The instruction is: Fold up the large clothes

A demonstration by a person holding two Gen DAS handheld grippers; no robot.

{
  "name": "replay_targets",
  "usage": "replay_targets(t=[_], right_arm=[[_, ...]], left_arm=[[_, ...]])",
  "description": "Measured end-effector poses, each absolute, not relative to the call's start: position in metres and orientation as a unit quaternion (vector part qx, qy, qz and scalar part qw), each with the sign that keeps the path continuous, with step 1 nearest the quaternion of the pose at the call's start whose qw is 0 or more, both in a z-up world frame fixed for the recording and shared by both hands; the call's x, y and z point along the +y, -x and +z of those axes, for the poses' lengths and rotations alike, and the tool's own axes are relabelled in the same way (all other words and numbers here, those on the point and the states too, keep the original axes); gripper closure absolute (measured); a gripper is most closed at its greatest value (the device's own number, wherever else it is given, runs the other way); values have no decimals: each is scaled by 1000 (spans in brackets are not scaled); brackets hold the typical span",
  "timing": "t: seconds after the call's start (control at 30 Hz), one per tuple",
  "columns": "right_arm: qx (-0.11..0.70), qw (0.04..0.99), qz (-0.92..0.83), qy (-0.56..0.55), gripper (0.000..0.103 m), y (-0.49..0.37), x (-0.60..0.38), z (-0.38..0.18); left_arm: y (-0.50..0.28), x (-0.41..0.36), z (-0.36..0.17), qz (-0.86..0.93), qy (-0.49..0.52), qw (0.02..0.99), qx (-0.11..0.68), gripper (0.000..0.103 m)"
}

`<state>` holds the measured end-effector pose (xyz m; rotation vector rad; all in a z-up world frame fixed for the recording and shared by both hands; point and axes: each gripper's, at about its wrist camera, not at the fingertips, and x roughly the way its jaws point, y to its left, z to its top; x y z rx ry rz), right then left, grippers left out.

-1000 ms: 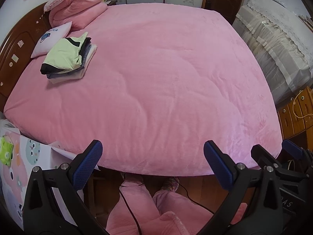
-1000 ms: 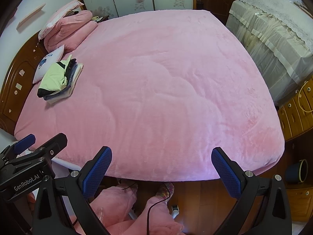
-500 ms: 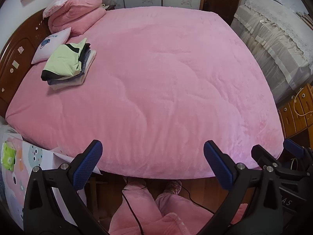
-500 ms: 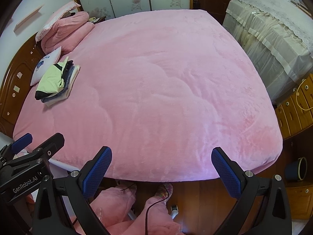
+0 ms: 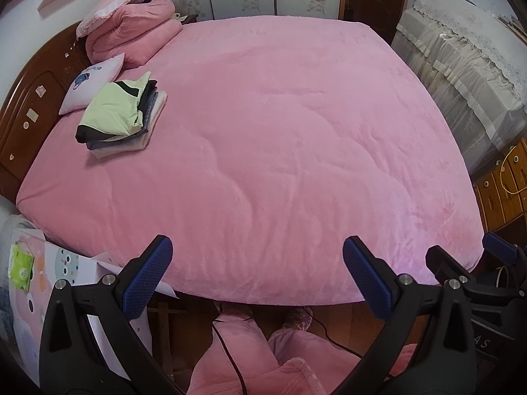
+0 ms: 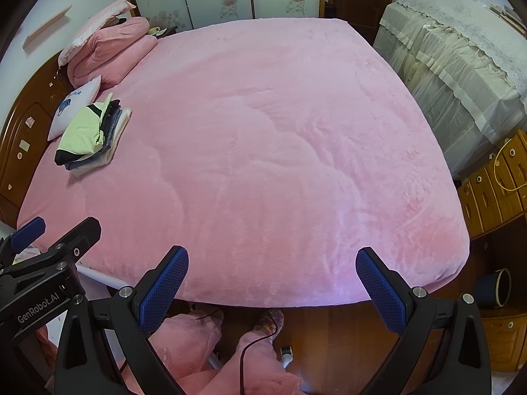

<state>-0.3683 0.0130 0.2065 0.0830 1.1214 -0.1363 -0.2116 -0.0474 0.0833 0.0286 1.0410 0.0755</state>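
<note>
A stack of folded clothes [image 5: 122, 115], pale green with black on top, lies at the left of the pink bed [image 5: 296, 151], next to a small white pillow. It also shows in the right wrist view [image 6: 92, 133]. My left gripper [image 5: 257, 275] is open and empty, held above the bed's near edge. My right gripper [image 6: 271, 283] is open and empty too, beside it on the right. Each gripper shows at the edge of the other's view. No unfolded garment lies on the bed.
A folded pink quilt and pillow [image 5: 131, 29] sit at the headboard. A lace-covered cabinet [image 5: 467, 65] and wooden drawers [image 6: 494, 184] stand on the right. A printed sheet with a green tissue pack [image 5: 21, 265] lies at the lower left. The person's pink-trousered legs [image 6: 197, 339] are below.
Both grippers have risen and tipped slightly, so the bed sits lower in both views. Both stay open and empty.
</note>
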Motion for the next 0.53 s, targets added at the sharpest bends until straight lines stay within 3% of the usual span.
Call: replay_targets(t=[0.53], right_arm=[[528,846,-46,-55,0,373,14,210]], left_arm=[[217,-43,86,34,-10,871,491,0]])
